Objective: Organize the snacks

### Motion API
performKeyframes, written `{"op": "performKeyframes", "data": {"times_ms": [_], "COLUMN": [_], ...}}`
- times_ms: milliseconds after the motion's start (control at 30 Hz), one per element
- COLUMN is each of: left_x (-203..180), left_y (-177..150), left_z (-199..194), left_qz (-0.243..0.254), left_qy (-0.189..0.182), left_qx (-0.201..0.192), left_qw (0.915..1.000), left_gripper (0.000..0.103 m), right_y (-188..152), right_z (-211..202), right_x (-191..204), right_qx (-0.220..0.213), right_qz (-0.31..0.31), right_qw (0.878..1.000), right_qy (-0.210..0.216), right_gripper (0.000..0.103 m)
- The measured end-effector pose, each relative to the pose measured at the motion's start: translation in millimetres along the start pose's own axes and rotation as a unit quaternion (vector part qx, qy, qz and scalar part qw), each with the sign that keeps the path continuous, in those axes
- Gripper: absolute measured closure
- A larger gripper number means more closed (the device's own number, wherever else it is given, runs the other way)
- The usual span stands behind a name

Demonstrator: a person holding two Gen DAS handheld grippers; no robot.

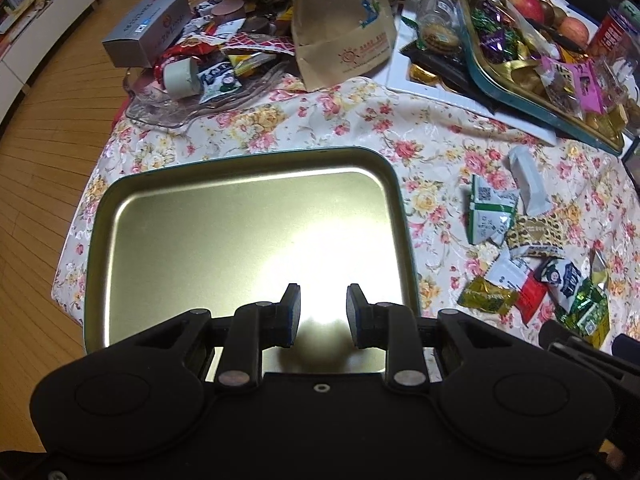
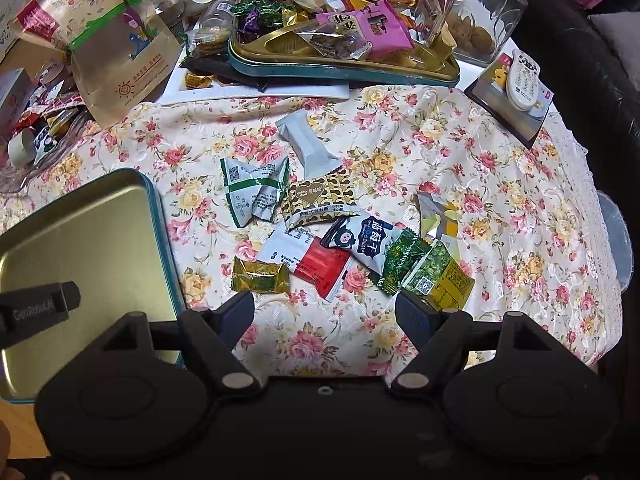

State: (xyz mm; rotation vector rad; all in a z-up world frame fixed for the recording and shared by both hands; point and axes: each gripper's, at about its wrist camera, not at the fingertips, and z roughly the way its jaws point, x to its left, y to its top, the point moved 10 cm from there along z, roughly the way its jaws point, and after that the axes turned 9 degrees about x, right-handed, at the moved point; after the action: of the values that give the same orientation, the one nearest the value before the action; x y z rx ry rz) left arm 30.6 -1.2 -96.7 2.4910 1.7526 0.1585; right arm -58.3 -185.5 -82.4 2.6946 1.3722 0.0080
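An empty gold tin tray (image 1: 132, 248) with a teal rim lies on the floral tablecloth; it also shows at the left of the right wrist view (image 2: 120, 216). My left gripper (image 1: 323, 312) hovers over its near part, open and empty. Several loose wrapped snacks lie right of the tray: a green-and-white packet (image 2: 252, 190), a leopard-print packet (image 2: 320, 198), a red-and-white packet (image 2: 316, 258), a gold candy (image 2: 260, 276), a blue-and-white packet (image 2: 368, 240) and green packets (image 2: 424, 268). My right gripper (image 2: 324, 312) is open and empty, just in front of the pile.
A second tin tray (image 2: 340, 68) heaped with sweets stands at the back. A brown paper bag (image 2: 120, 52), a glass jar (image 2: 484, 12), a remote (image 2: 524, 80) and a glass dish of snacks (image 1: 192, 80) crowd the far side. The table edge and wood floor (image 1: 40, 160) lie left.
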Motion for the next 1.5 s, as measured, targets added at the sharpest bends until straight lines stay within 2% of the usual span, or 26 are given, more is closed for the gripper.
{"op": "performKeyframes", "data": {"times_ms": [300, 567, 767, 933, 1067, 1167, 1267, 1500], "left_x": [-45.5, -95.1, -120.7, -130.0, -132.1, -131.8, -130.0, -126.2], "left_y": [-5.3, -14.3, -23.6, -30.5, -32.5, -32.5, -32.9, -33.3], "left_z": [2.1, 15.0, 25.3, 33.4, 36.1, 36.2, 36.9, 38.4], "left_qz": [0.061, 0.097, 0.118, 0.134, 0.141, 0.143, 0.142, 0.137], "left_qy": [-0.019, -0.035, -0.028, -0.016, -0.007, -0.004, -0.003, -0.002], "left_qx": [0.013, 0.045, 0.062, 0.073, 0.074, 0.072, 0.073, 0.079], "left_qw": [0.9979, 0.9937, 0.9906, 0.9882, 0.9873, 0.9871, 0.9872, 0.9875], "left_gripper": [0.068, 0.068, 0.068, 0.068, 0.068, 0.068, 0.068, 0.068], "right_y": [9.0, 4.0, 0.1, -1.2, 3.9, 5.8, 5.3, 5.8], "right_z": [6.6, 26.9, 44.7, 56.4, 61.1, 66.1, 73.5, 99.3], "right_x": [-56.4, -114.9, -150.9, -168.5, -158.2, -141.8, -129.8, -129.6], "right_qx": [0.023, 0.059, 0.058, 0.038, 0.020, 0.030, 0.045, 0.057], "right_qz": [0.091, 0.199, 0.249, 0.252, 0.220, 0.185, 0.174, 0.171], "right_qw": [0.995, 0.976, 0.966, 0.967, 0.975, 0.981, 0.981, 0.983], "right_qy": [0.018, 0.060, 0.033, 0.012, 0.022, 0.047, 0.073, 0.046], "right_gripper": [0.023, 0.026, 0.028, 0.033, 0.033, 0.033, 0.033, 0.033]}}
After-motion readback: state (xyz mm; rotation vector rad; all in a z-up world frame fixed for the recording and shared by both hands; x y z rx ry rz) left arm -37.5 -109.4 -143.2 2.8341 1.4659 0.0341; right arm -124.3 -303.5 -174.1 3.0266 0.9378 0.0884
